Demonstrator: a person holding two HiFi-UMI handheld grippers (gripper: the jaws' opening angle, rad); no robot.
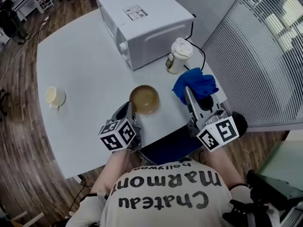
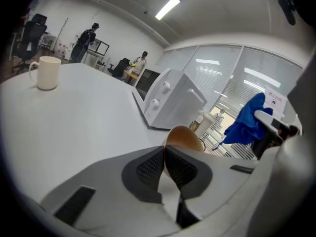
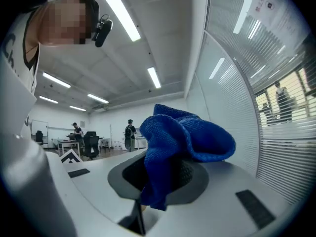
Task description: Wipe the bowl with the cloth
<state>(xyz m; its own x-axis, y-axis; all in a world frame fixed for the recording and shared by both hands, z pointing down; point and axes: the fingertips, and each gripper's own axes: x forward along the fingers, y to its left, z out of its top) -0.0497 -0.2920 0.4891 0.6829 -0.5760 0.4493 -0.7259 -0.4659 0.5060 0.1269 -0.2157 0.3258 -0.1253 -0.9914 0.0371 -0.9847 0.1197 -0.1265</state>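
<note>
White table [image 1: 80, 70]: bowl [image 1: 144, 99] just ahead of closed, empty left gripper [image 2: 164, 149]; right gripper [image 1: 191, 98] clamping cloth [image 1: 196, 83], just right of bowl.

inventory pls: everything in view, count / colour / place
table: 1, pale grey, fills most of the head view
microwave: 1, white, far side of table
lidded cup: 1, cream, beside the microwave, on its right in the head view
bowl: 1, brown, upright, centre near the front edge
mug: 1, cream, left side of table
cloth: 1, blue, bunched, right of bowl
left gripper: 1, grey, jaws together and empty, just left of bowl
right gripper: 1, grey, jaws clamped on cloth
</note>
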